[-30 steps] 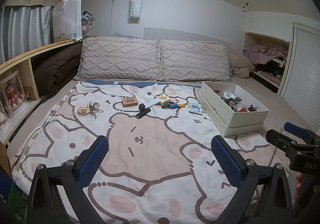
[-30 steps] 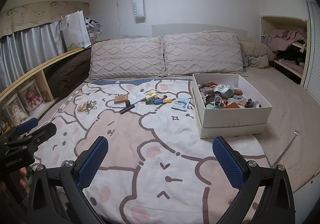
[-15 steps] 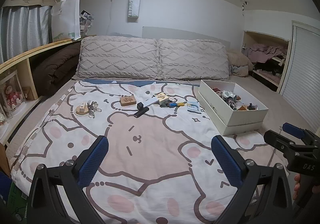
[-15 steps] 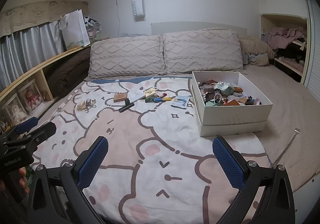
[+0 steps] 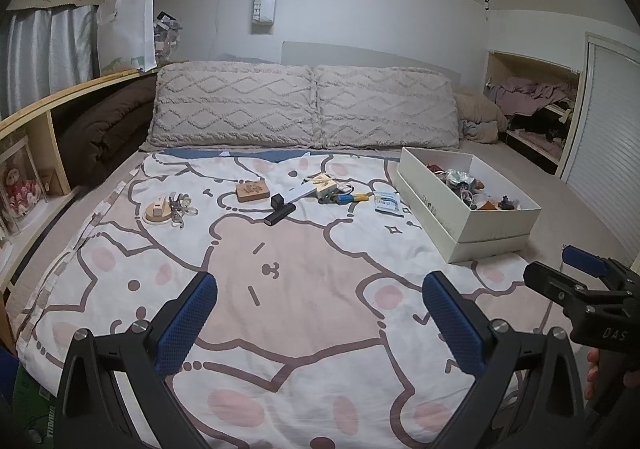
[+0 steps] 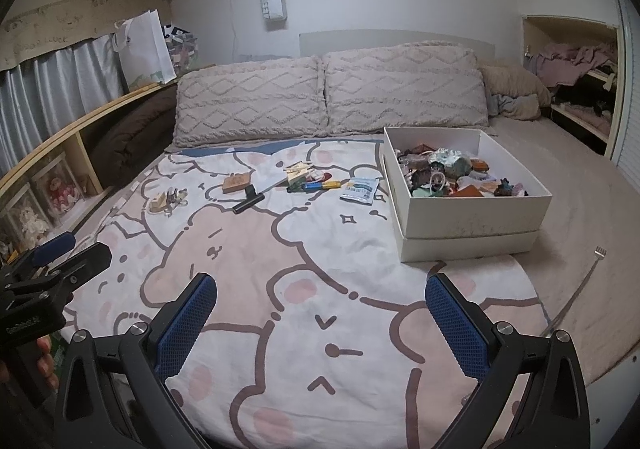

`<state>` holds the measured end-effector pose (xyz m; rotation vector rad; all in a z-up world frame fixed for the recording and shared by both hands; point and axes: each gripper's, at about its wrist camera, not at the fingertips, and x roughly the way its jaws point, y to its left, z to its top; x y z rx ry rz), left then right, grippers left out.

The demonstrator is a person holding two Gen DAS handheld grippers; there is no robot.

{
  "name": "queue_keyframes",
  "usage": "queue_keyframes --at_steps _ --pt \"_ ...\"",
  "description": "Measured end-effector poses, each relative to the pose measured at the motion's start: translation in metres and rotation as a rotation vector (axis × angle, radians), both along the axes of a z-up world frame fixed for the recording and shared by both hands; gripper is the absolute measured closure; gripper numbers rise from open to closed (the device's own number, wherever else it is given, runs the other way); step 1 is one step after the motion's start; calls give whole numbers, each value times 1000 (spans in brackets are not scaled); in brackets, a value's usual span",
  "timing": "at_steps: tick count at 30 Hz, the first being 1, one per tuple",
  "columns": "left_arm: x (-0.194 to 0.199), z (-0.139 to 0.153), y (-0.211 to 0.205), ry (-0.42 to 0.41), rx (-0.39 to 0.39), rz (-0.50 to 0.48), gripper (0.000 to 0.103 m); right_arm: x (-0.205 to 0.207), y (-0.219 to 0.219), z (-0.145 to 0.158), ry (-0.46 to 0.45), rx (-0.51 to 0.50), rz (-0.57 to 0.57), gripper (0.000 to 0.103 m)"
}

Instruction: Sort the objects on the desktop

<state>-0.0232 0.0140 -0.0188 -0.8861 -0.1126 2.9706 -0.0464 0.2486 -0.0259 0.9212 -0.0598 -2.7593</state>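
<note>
Small desktop objects [image 5: 308,195] scattered mid-bed on cartoon-bear blanket [image 5: 304,289], white cardboard box [image 6: 472,217] of clutter beside them, two beige pillows [image 5: 304,107] behind, left gripper [image 5: 320,323] and right gripper [image 6: 320,325] fingers spread, empty.

Left gripper [image 5: 320,319] black angular frame, blue cross-hatched textured pads [image 5: 187,323], silver round screws at finger bases, right gripper [image 6: 322,323] identical build, white lettering printed on each black handle body
</note>
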Motion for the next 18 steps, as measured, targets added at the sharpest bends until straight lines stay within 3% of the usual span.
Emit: queue_keyframes --at_steps 18 --pt "-44 -39 -23 -109 20 24 0 -50 -33 -37 -115 13 57 0"
